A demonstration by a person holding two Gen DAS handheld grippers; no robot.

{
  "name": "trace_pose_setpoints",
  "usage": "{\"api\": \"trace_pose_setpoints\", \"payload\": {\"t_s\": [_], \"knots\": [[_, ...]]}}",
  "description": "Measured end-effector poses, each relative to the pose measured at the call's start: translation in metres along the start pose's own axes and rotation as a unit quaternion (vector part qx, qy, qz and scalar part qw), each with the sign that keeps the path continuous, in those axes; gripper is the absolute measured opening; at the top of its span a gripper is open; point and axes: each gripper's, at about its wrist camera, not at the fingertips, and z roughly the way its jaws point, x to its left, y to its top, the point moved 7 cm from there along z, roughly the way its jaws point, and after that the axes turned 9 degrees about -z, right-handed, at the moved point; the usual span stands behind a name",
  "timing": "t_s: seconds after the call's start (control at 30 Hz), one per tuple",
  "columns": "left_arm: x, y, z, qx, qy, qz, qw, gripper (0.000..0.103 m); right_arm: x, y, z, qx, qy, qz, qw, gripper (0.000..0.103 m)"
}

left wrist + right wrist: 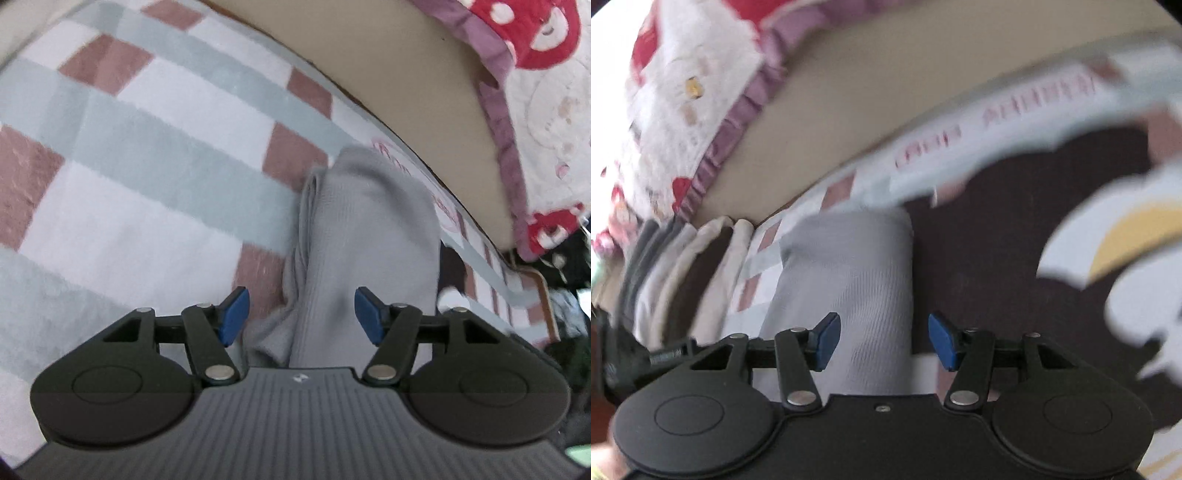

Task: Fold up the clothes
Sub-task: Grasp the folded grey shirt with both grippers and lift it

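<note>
Nothing I can actually read from here. In my right wrist view there's a row of pink lettering [997,110] printed along the white border of the checked blanket [768,266], but the blur smears it and I can't make out a single letter. My left wrist view catches the same pink print [439,206] at the blanket's edge, partly hidden behind the folded grey garment [369,229], equally unreadable. A small pale emblem [297,377] sits on the left gripper's body; I can't tell what it shows.

Soft daylight, heavy motion blur, fisheye bending at edges
</note>
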Motion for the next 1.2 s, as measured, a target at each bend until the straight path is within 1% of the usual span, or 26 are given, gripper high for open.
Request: {"api": "trace_pose_setpoints", "payload": {"t_s": [0.07, 0.13, 0.2, 0.27, 0.3, 0.33, 0.37, 0.4, 0.43, 0.47, 0.5, 0.53, 0.6, 0.67, 0.7, 0.73, 0.83, 0.87, 0.9, 0.93, 1.0, 1.03, 1.07, 1.13, 1.17, 1.2], "knots": [[0.003, -0.011, -0.002, 0.006, -0.011, 0.01, 0.9999, 0.064, 0.001, -0.013, 0.007, 0.017, -0.01, 0.014, 1.0, 0.059], [0.006, -0.018, -0.001, 0.017, -0.029, 0.008, 0.9994, 0.067, 0.0, -0.016, 0.002, 0.012, 0.0, 0.023, 1.0, 0.059], [0.003, -0.023, 0.003, 0.019, -0.041, 0.005, 0.9989, 0.068, 0.001, -0.018, 0.009, 0.007, 0.027, 0.037, 0.999, 0.059], [0.001, -0.026, 0.001, 0.009, -0.047, 0.01, 0.9988, 0.07, 0.001, -0.018, 0.02, 0.0, 0.057, 0.048, 0.997, 0.059], [-0.001, -0.027, 0.002, 0.003, -0.05, 0.01, 0.9987, 0.075, 0.002, -0.017, 0.026, -0.003, 0.075, 0.05, 0.996, 0.06], [-0.003, -0.028, 0.003, -0.001, -0.05, 0.006, 0.9987, 0.085, 0.005, -0.014, 0.032, -0.005, 0.092, 0.049, 0.995, 0.062], [-0.006, -0.028, 0.004, -0.005, -0.049, 0.002, 0.9988, 0.088, 0.01, -0.012, 0.037, -0.008, 0.101, 0.036, 0.994, 0.061], [-0.008, -0.028, 0.006, -0.009, -0.049, -0.003, 0.9988, 0.09, 0.014, -0.01, 0.041, -0.011, 0.108, 0.021, 0.994, 0.056], [-0.014, -0.028, 0.009, -0.008, -0.032, 0.015, 0.9994, 0.085, 0.021, -0.01, 0.039, -0.015, 0.105, -0.009, 0.994, 0.029], [-0.021, -0.029, 0.012, -0.007, -0.011, 0.036, 0.9993, 0.076, 0.03, -0.008, 0.034, -0.03, 0.101, -0.046, 0.993, 0.028], [-0.028, -0.029, 0.015, -0.005, 0.009, 0.058, 0.9983, 0.038, 0.04, -0.005, 0.027, -0.046, 0.106, -0.073, 0.991, 0.028], [-0.036, -0.03, 0.016, -0.007, 0.015, 0.075, 0.9971, 0.031, 0.049, -0.003, 0.021, -0.058, 0.108, -0.095, 0.988, 0.027], [-0.054, -0.032, 0.019, -0.013, 0.02, 0.106, 0.9941, 0.03, 0.062, 0.0, 0.012, -0.074, 0.086, -0.143, 0.983, 0.027], [-0.069, -0.035, 0.028, -0.023, 0.066, 0.159, 0.9849, 0.03, 0.06, 0.003, 0.013, -0.082, 0.046, -0.158, 0.983, 0.027], [-0.077, -0.036, 0.032, -0.028, 0.09, 0.186, 0.978, 0.03, 0.054, 0.003, 0.016, -0.076, 0.023, -0.153, 0.985, 0.028], [-0.081, -0.036, 0.036, -0.027, 0.105, 0.194, 0.975, 0.03, 0.046, 0.003, 0.021, -0.065, 0.007, -0.138, 0.988, 0.03], [-0.081, -0.035, 0.042, -0.019, 0.108, 0.177, 0.9781, 0.033, 0.026, 0.002, 0.025, -0.03, -0.028, -0.08, 0.996, 0.046], [-0.078, -0.033, 0.043, -0.013, 0.105, 0.168, 0.9801, 0.035, 0.02, 0.001, 0.022, -0.007, -0.037, -0.06, 0.997, 0.052], [-0.075, -0.032, 0.043, -0.007, 0.101, 0.158, 0.9822, 0.039, 0.014, -0.001, 0.015, 0.014, -0.034, -0.034, 0.999, 0.054], [-0.072, -0.03, 0.045, -0.002, 0.095, 0.146, 0.9847, 0.042, 0.008, -0.005, 0.007, 0.023, -0.018, -0.003, 1.0, 0.054], [-0.063, -0.028, 0.042, -0.001, 0.071, 0.125, 0.9896, 0.046, -0.002, -0.02, -0.002, 0.052, 0.038, 0.07, 0.995, 0.055], [-0.061, -0.028, 0.04, 0.002, 0.062, 0.118, 0.9911, 0.047, -0.004, -0.026, -0.003, 0.066, 0.059, 0.092, 0.992, 0.056], [-0.059, -0.027, 0.04, 0.004, 0.053, 0.111, 0.9924, 0.047, -0.004, -0.028, -0.003, 0.07, 0.064, 0.092, 0.991, 0.057], [-0.057, -0.025, 0.039, 0.003, 0.04, 0.101, 0.9941, 0.048, -0.001, -0.03, 0.003, 0.07, 0.055, 0.067, 0.994, 0.058], [-0.056, -0.025, 0.039, 0.001, 0.033, 0.096, 0.9948, 0.046, 0.002, -0.031, 0.009, 0.062, 0.06, 0.061, 0.994, 0.058], [-0.055, -0.024, 0.038, -0.004, 0.033, 0.098, 0.9946, 0.039, 0.004, -0.031, 0.015, 0.051, 0.068, 0.058, 0.995, 0.059]]}}
